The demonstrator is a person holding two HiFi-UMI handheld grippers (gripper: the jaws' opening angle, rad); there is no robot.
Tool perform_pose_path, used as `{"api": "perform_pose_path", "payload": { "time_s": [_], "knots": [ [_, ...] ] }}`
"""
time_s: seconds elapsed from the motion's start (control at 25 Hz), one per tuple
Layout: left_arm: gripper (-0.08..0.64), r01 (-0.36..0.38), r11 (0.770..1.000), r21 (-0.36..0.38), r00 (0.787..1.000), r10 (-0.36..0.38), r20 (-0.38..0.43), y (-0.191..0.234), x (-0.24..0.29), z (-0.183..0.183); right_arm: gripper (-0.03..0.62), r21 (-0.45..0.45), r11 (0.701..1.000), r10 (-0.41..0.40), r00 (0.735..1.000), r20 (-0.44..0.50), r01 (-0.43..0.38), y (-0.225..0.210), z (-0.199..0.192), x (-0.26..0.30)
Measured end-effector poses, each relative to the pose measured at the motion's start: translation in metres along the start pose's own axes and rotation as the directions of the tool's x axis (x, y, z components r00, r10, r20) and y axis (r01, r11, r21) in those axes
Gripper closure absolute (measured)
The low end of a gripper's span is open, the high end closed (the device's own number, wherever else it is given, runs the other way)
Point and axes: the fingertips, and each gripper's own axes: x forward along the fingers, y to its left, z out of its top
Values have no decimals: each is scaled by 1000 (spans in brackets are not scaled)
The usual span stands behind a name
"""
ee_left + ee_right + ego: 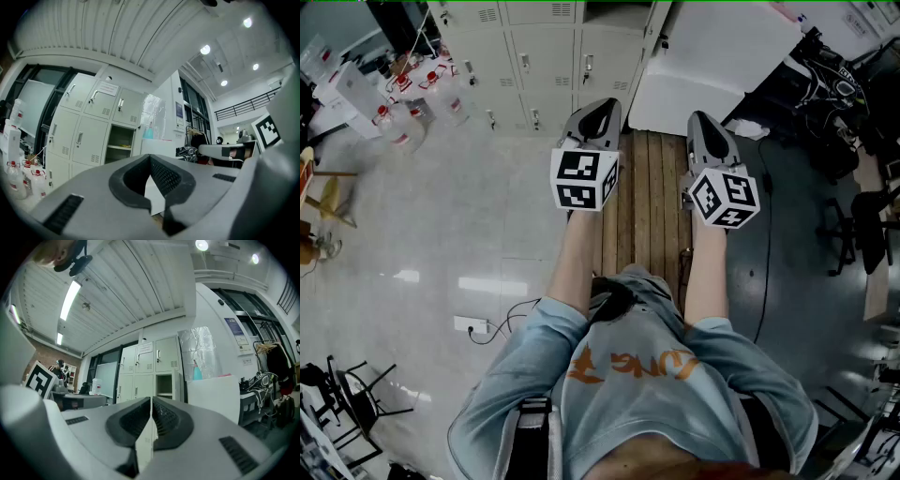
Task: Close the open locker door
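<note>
A bank of pale grey lockers (534,56) stands ahead of me. One compartment is open (119,143), with its door (178,383) swung out to the right of the opening (165,385). In the head view both grippers are held side by side over a wooden pallet, well short of the lockers. My left gripper (600,108) points at them with its jaws closed tip to tip (151,157) and nothing between them. My right gripper (703,120) is shut too (151,399), only a thin slit between its pads, holding nothing.
A wooden pallet (652,206) lies on the floor under the grippers. A big white panel (712,56) leans right of the lockers. Several plastic bottles (412,103) stand at the left. A power strip (471,326) and cable lie near my feet. Office chairs (862,225) crowd the right.
</note>
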Motion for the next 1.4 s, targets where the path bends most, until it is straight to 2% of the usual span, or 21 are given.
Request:
{"api": "perform_pose_path", "payload": {
  "time_s": [0.24,0.4,0.8,0.96,1.12,1.4],
  "knots": [
    [541,-4,1000,1,1000,4,27,10,1,10,563,-4,1000,24,999,23,-24,7,8,8],
    [541,0,1000,11,999,-1,38,16,2,20,563,19,1000,6,999,39,-6,6,13,17],
    [541,-26,1000,-6,998,27,62,40,6,25,561,27,999,18,1000,21,-18,10,11,36],
    [541,-9,1000,-15,998,10,54,38,19,22,561,29,999,21,1000,16,-21,2,9,42],
    [541,14,1000,2,999,-14,30,38,32,15,561,83,996,10,1000,26,-12,-12,4,57],
    [541,-23,1000,-13,999,23,-41,76,61,-14,561,134,990,48,999,5,-49,-14,-28,111]
  ]
}}
